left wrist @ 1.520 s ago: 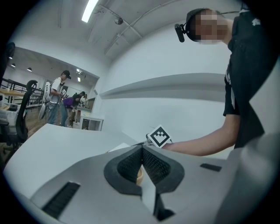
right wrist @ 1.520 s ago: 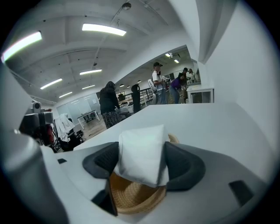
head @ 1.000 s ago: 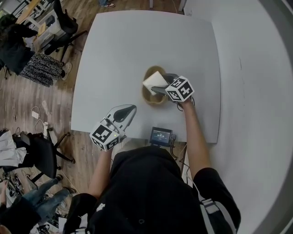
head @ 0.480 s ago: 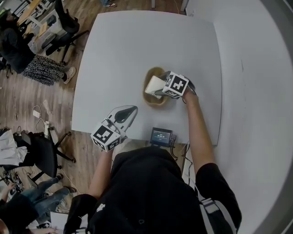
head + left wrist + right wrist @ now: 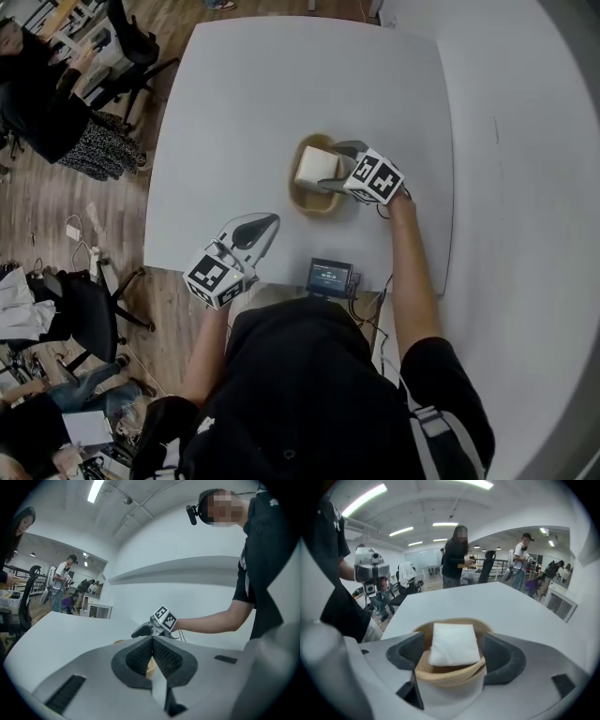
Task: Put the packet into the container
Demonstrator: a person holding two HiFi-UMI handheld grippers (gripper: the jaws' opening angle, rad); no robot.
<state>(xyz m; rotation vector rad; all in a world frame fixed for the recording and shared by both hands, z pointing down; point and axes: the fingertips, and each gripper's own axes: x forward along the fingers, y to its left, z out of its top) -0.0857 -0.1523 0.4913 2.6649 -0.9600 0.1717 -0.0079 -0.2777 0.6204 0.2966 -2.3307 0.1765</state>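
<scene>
The white table (image 5: 244,94) fills my head view. A woven bowl (image 5: 302,202) sits near its middle. My right gripper (image 5: 454,654) reaches in from three o'clock, its jaws opening, wide on either side of the packet and clear of it. My left gripper (image 5: 261,225) hangs at seven o'clock from the bowl, jaws pressed together, empty. The white packet (image 5: 315,167) lies inside the bowl.

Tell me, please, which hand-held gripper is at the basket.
The right hand-held gripper: it reaches over the basket, jaws opening around the packet. The left hand-held gripper, shut, hangs apart near the table edge.
</scene>
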